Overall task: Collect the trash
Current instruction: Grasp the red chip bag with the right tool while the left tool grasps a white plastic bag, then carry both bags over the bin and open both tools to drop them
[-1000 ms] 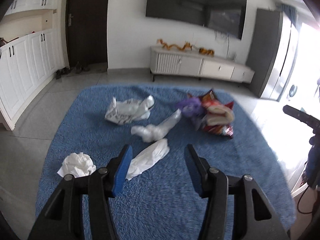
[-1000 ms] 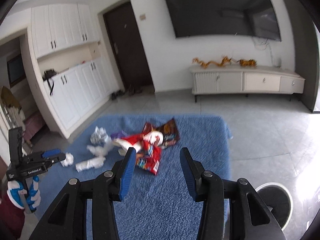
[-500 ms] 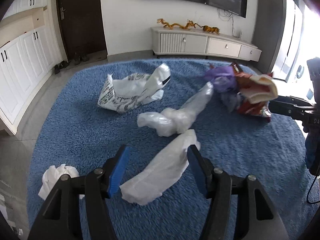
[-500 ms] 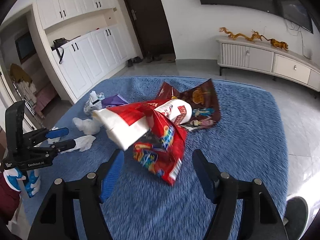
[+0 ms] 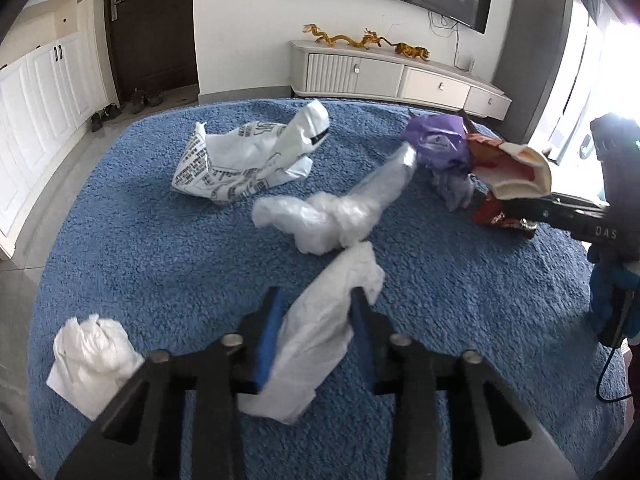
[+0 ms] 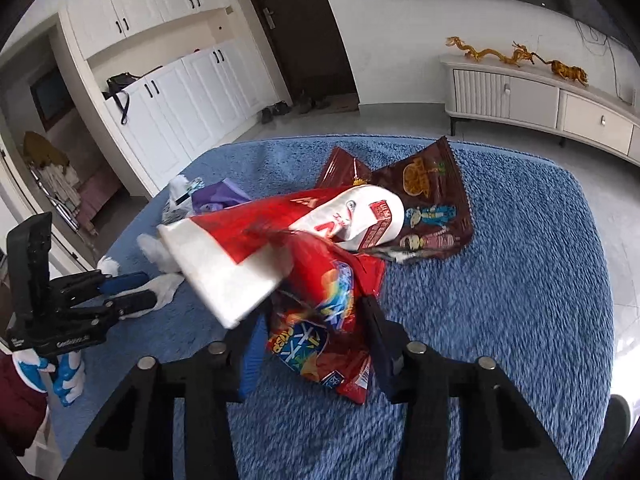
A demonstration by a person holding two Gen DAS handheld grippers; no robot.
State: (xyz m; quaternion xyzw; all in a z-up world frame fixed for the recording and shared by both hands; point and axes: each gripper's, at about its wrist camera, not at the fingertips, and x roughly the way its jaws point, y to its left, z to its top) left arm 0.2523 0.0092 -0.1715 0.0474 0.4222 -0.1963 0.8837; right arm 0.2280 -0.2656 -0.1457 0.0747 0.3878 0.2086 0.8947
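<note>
Trash lies scattered on a blue rug (image 5: 160, 240). My left gripper (image 5: 316, 298) is low over the rug, its jaws closing, and both pads press a long white plastic bag (image 5: 316, 344). Beyond it lie a clear plastic bag (image 5: 336, 216), a printed white bag (image 5: 244, 164), a purple bag (image 5: 436, 140) and a crumpled white tissue (image 5: 92, 356). My right gripper (image 6: 314, 312) has its jaws closing too, pinching a red snack bag (image 6: 316, 344). A red and white paper cup (image 6: 240, 256) leans over that bag, and a brown snack bag (image 6: 432, 184) lies behind.
A low white TV cabinet (image 5: 400, 76) stands past the rug's far edge. White cupboards (image 6: 180, 92) and a dark door (image 6: 304, 28) with shoes line the left wall. Grey tiled floor (image 6: 624, 240) surrounds the rug.
Both grippers came down and forward onto the rug. The left jaws narrowed onto the white plastic bag; the right jaws narrowed onto the red snack bag.
</note>
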